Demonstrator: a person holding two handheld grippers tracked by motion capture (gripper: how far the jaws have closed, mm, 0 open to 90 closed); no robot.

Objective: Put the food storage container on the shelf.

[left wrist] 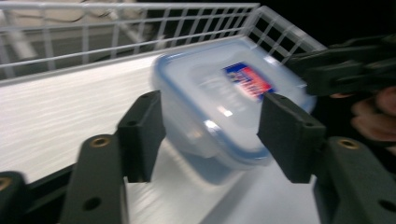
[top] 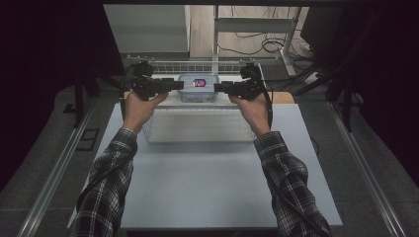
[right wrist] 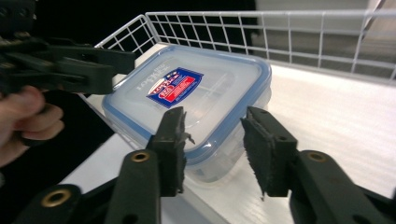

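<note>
Clearly the step in hand is the approach to a two-sided grasp of the plastic box, a clear lidded container with a blue seal and a red and blue label on its lid. It sits on a white shelf at the far middle of the table, close to the low wire fence that runs along the shelf's far edge.

The left gripper comes in from the left and the right gripper from the right, both at box height. In the left gripper view the left gripper's jaws stand spread, with the box's near corner between them but not pressed. In the right gripper view the right gripper's jaws are likewise released, straddling the edge of the lid without clamping it. Whether any pad grazes the plastic is hard to tell, as the left gripper view is blurred.

As I judge it, the next move calls for each gripper to slide a little farther over its side of the box and then squeeze evenly, so the smooth lid does not slip or the box skid toward the fence.
</note>
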